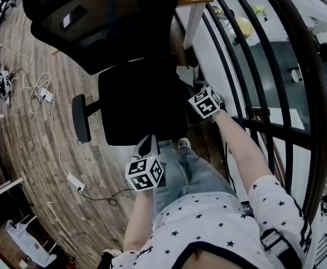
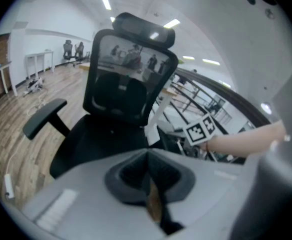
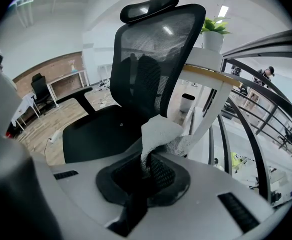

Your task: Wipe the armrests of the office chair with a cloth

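the right gripper (image 3: 148, 166) is clamped on the cloth (image 3: 161, 134) by the seat's (image 1: 143, 105) right edge, so the front-to-back armrest (image 1: 81, 118) sits clear across it, nearer the closed, empty left gripper (image 2: 149, 160).

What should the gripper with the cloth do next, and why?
Probably lower the right gripper toward the armrest on its side. Its jaws already pinch the cloth, which seems to touch nothing yet. That armrest isn't clearly visible.
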{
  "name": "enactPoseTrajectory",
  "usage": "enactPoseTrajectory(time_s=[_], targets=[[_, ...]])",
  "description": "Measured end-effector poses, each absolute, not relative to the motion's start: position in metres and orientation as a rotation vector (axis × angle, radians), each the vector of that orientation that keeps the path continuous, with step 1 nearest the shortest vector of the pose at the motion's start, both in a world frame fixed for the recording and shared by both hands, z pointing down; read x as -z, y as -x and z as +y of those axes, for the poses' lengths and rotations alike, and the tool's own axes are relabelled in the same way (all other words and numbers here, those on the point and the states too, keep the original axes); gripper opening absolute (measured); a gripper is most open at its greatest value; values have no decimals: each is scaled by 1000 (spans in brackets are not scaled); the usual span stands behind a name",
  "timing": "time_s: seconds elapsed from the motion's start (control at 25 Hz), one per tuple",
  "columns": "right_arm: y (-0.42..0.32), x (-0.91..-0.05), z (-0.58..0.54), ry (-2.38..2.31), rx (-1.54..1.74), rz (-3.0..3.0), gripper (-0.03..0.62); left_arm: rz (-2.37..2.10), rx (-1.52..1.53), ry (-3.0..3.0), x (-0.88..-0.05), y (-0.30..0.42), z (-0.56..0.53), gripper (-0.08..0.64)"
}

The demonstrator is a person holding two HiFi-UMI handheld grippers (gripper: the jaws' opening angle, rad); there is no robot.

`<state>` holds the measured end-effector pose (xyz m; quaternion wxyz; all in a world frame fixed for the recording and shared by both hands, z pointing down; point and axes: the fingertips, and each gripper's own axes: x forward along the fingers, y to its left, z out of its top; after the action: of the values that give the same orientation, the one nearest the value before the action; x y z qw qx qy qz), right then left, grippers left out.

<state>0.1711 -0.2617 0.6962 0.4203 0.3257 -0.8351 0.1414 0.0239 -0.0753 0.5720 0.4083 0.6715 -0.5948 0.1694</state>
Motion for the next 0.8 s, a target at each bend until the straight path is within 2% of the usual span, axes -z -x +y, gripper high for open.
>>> enactPoseTrajectory(time_s=[0.8], targets=[[-178,-694,-212,-794,-363,-2084,29,-1515,-395,-1702,-562,-35,-45,6]])
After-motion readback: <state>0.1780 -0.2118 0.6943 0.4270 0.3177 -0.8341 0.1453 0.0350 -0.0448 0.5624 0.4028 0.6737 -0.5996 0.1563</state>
